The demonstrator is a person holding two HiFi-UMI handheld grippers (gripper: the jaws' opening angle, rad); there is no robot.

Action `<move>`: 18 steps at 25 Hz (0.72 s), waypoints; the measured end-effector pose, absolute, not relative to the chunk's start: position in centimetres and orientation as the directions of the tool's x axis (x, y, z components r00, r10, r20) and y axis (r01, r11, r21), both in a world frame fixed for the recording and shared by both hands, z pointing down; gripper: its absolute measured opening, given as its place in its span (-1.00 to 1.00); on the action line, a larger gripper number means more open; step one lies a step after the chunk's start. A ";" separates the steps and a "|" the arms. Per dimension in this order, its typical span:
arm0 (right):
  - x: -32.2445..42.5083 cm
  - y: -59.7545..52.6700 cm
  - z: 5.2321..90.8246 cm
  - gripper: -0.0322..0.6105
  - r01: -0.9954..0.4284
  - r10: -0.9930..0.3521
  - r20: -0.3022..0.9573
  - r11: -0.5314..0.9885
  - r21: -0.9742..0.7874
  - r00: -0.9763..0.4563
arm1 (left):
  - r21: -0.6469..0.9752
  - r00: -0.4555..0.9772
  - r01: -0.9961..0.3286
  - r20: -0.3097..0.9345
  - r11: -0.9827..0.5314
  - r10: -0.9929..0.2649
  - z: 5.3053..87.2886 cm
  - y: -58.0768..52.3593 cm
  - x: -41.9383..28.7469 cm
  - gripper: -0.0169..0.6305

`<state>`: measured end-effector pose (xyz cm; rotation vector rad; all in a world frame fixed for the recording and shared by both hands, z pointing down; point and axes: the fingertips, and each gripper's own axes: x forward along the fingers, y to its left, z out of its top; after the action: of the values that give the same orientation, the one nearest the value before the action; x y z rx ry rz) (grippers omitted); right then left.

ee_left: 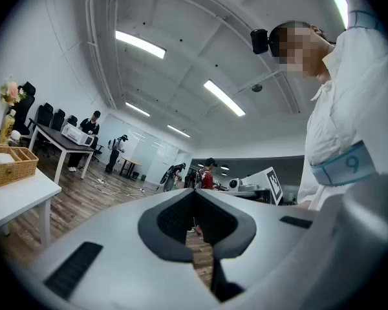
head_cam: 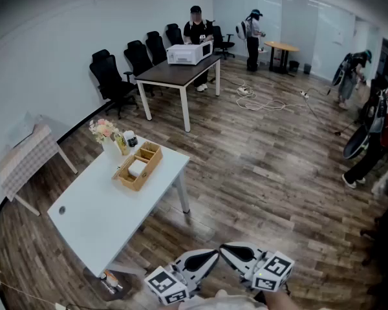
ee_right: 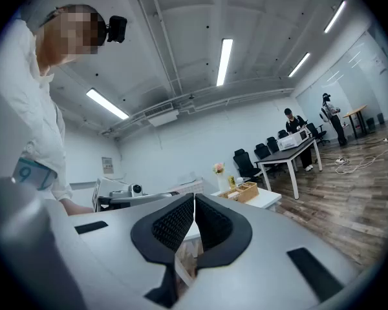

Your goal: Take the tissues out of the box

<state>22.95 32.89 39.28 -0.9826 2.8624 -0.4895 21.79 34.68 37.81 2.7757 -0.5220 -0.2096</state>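
Note:
A wooden box (head_cam: 140, 165) with compartments stands on the white table (head_cam: 84, 215), and a white wad of tissues (head_cam: 137, 168) lies in its middle part. Both grippers are low in the head view, well short of the table and over the wooden floor. My left gripper (head_cam: 213, 256) is shut and empty, its tip nearly meeting my right gripper (head_cam: 226, 248), which is also shut and empty. The left gripper view shows its jaws (ee_left: 194, 194) closed, with the box (ee_left: 11, 165) far left. In the right gripper view the box (ee_right: 246, 191) sits beyond the closed gripper (ee_right: 194, 200).
A vase of flowers (head_cam: 103, 130) and small bottles stand beside the box. A dark table with a microwave (head_cam: 189, 53) and black chairs (head_cam: 110, 76) lies farther back. A cloth-covered side table (head_cam: 26, 155) is at left. Cables (head_cam: 258, 101) trail on the floor; several people stand around.

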 end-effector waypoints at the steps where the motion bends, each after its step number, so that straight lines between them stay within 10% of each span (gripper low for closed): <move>1: 23.1 33.0 39.3 -0.79 -0.586 -0.610 0.032 0.743 -0.323 -0.792 | 0.325 0.923 -0.330 -0.085 -0.886 -0.375 37.8 34.9 21.9 -0.94; 18: 23.9 33.4 39.1 -0.79 -0.556 -0.588 0.011 0.757 -0.343 -0.809 | 0.319 0.923 -0.339 -0.069 -0.885 -0.378 37.9 35.6 23.0 -0.94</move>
<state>23.91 33.45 39.09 -0.9308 2.8528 -0.5097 23.02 35.64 37.89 2.7799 -0.5309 -0.1853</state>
